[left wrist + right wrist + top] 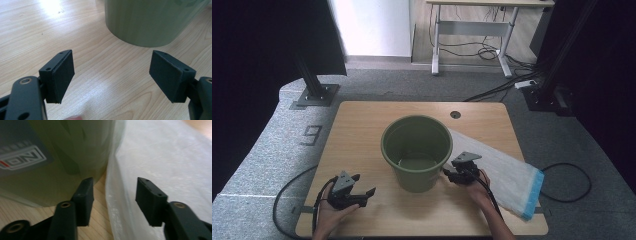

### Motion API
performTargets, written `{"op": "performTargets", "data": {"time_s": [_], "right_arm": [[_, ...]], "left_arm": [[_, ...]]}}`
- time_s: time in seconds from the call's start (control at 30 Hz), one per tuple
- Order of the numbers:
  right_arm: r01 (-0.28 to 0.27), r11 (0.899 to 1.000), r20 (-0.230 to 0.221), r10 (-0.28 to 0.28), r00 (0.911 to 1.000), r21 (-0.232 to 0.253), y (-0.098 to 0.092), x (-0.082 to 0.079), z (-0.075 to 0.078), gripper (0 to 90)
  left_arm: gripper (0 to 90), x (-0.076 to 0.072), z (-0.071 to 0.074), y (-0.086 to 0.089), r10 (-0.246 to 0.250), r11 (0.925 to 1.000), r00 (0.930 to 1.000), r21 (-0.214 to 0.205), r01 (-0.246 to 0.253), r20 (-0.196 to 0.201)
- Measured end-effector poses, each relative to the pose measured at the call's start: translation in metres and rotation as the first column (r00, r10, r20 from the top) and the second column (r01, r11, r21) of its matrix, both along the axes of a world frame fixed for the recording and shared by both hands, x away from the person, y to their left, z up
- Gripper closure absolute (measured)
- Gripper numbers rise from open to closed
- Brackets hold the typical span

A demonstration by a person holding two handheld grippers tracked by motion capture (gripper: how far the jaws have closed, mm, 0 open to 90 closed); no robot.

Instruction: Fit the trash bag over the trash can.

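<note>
Left of the green bucket [417,150], the left gripper [357,192] rests on the table [362,120], jaws wide apart, empty. Right of the bucket, the right gripper [452,170] – jaws half apart around the white bag [507,172] edge, not yet pressing. Best closed squarely on that edge, clear of the bucket wall.

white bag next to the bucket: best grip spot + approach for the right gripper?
Probably the bag's near edge beside the green bucket, where it lifts off the table. Right gripper comes in level from the person's side, open jaws astride that edge; elsewhere it lies flat.
</note>
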State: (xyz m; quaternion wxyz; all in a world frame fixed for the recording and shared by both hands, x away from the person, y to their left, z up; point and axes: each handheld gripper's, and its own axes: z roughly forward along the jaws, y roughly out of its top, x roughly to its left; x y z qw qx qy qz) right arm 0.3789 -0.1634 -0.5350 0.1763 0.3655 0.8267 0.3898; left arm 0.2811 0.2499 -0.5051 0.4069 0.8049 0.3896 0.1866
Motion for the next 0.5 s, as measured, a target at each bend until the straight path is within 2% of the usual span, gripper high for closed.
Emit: {"op": "performTargets", "data": {"time_s": [0.03, 0.1, 0.13, 0.17, 0.23, 0.33, 0.4, 0.43, 0.5], "right_arm": [[-0.008, 1.000, -0.010, 0.008, 0.9999, -0.015, 0.003, 0.001, -0.004, 63.6], [-0.008, 0.999, -0.018, 0.007, 0.9998, -0.037, 0.003, 0.000, -0.008, 73.2], [-0.008, 0.999, -0.018, 0.007, 0.9998, -0.037, 0.003, 0.000, -0.008, 73.2], [0.004, 0.999, -0.020, -0.004, 0.9998, -0.039, 0.000, -0.001, -0.008, 82.8], [0.007, 1.000, -0.032, -0.008, 0.9995, -0.030, -0.004, -0.003, -0.008, 87.5], [0.011, 0.999, -0.035, -0.012, 0.9993, -0.030, -0.008, -0.009, -0.008, 88.4], [0.014, 1.000, -0.050, -0.015, 0.9987, -0.027, -0.016, -0.017, -0.011, 88.6], [0.027, 0.999, -0.064, -0.028, 0.9976, -0.017, -0.024, -0.027, -0.011, 88.6], [0.034, 0.999, -0.066, -0.035, 0.9972, -0.016, -0.028, -0.030, -0.011, 88.6]], "left_arm": [[20.0, 0.000, 0.000, 0.000, 0.002, 1.0000, 1.0000, 0.002, -0.002, 0.001], [20.5, 0.000, -0.001, 0.001, 0.006, 1.0000, 1.0000, 0.005, -0.006, 0.002], [20.6, 0.000, -0.001, 0.001, 0.006, 1.0000, 1.0000, 0.005, -0.006, 0.002], [20.7, 0.000, -0.001, 0.001, 0.008, 1.0000, 1.0000, 0.004, -0.008, 0.003], [20.8, -0.001, 0.000, 0.002, 0.010, 0.9999, 0.9999, 0.004, -0.010, 0.005], [20.8, -0.001, 0.000, 0.003, 0.015, 0.9999, 0.9999, 0.002, -0.015, 0.008], [20.8, -0.002, 0.001, 0.005, 0.019, 0.9998, 0.9997, -0.001, -0.019, 0.013], [20.8, -0.002, 0.002, 0.007, 0.023, 0.9997, 0.9996, -0.006, -0.023, 0.016], [20.9, -0.002, 0.002, 0.008, 0.028, 0.9996, 0.9995, -0.010, -0.028, 0.017]]}}
